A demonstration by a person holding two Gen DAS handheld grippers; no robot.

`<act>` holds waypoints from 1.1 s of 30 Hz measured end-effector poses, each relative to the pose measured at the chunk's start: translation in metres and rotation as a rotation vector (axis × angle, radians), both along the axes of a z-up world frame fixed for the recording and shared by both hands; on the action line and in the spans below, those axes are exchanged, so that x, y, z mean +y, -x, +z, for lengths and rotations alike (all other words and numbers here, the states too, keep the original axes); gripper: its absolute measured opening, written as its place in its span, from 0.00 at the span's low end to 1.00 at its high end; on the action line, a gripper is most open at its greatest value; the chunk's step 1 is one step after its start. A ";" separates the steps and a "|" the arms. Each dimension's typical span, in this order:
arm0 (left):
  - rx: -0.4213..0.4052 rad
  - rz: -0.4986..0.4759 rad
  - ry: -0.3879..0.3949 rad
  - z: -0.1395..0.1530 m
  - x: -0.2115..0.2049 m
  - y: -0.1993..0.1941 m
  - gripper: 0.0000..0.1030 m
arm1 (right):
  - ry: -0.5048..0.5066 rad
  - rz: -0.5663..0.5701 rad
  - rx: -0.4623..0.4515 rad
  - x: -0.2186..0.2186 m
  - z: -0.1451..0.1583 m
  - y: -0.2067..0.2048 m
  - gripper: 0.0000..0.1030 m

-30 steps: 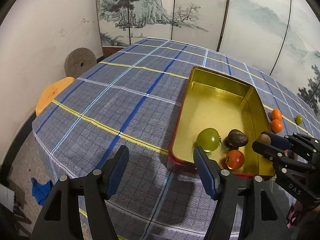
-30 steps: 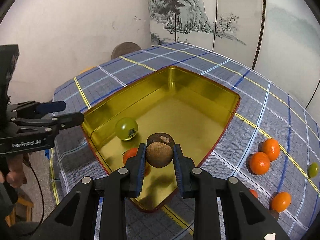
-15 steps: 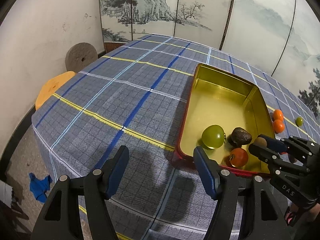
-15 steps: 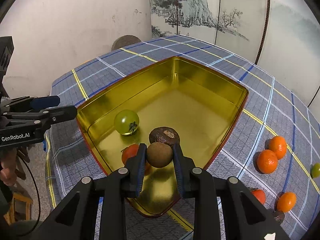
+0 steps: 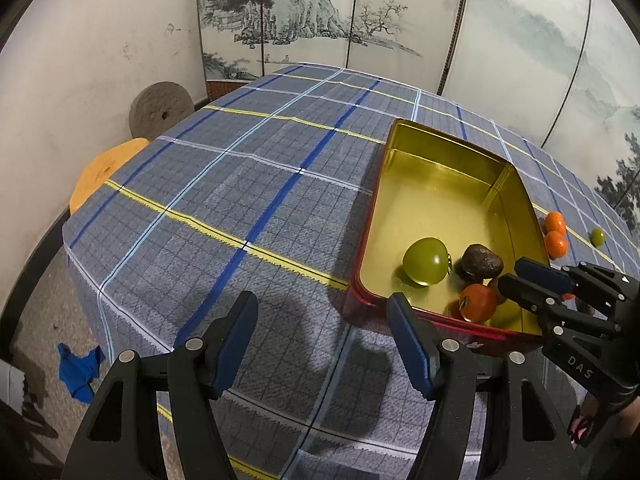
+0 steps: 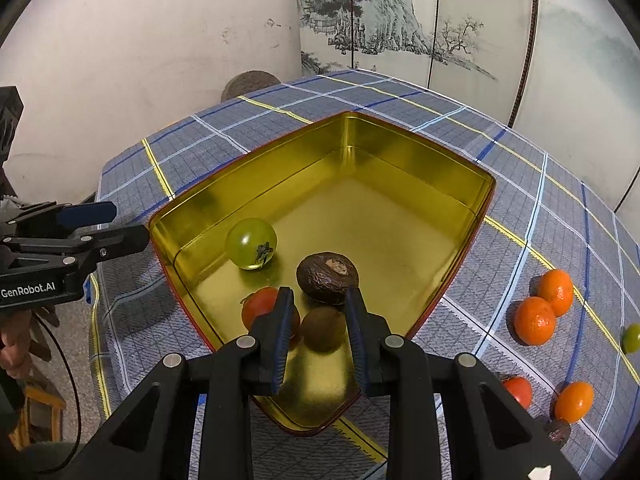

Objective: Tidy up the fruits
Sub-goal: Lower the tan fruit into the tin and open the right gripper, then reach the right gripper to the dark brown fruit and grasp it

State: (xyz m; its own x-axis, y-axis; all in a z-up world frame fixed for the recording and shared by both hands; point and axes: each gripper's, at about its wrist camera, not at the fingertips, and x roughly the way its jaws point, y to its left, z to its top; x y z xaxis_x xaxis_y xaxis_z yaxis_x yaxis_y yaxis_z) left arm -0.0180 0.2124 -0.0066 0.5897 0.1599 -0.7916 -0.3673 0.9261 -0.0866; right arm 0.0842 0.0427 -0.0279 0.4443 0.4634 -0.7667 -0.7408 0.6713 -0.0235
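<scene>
Lowered into glossy gold tin (image 6: 400,168), round matte-brown fruit (image 6: 323,328), gripper-held (image 6: 320,330)

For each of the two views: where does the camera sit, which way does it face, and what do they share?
Left wrist: on the left gripper, jaws open and empty, angled down at the plaid tablecloth beside the tin.
Right wrist: on the right gripper, angled down into the gold tin, shut on a small brown fruit.
Shared: tin, green tomato.
</scene>
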 end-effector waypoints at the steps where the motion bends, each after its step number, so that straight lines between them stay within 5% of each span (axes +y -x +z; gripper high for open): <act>1: -0.002 0.001 -0.002 0.000 0.000 0.000 0.66 | -0.004 0.000 0.000 0.000 0.001 0.001 0.24; 15: -0.030 -0.063 -0.006 0.014 -0.026 -0.005 0.66 | -0.051 -0.107 -0.070 -0.059 0.031 0.010 0.28; 26: -0.037 -0.204 0.012 0.021 -0.084 -0.029 0.66 | 0.000 -0.375 -0.030 -0.177 0.015 0.002 0.30; 33: -0.033 -0.294 0.002 0.023 -0.123 -0.049 0.66 | -0.001 -0.403 0.016 -0.189 -0.003 -0.002 0.40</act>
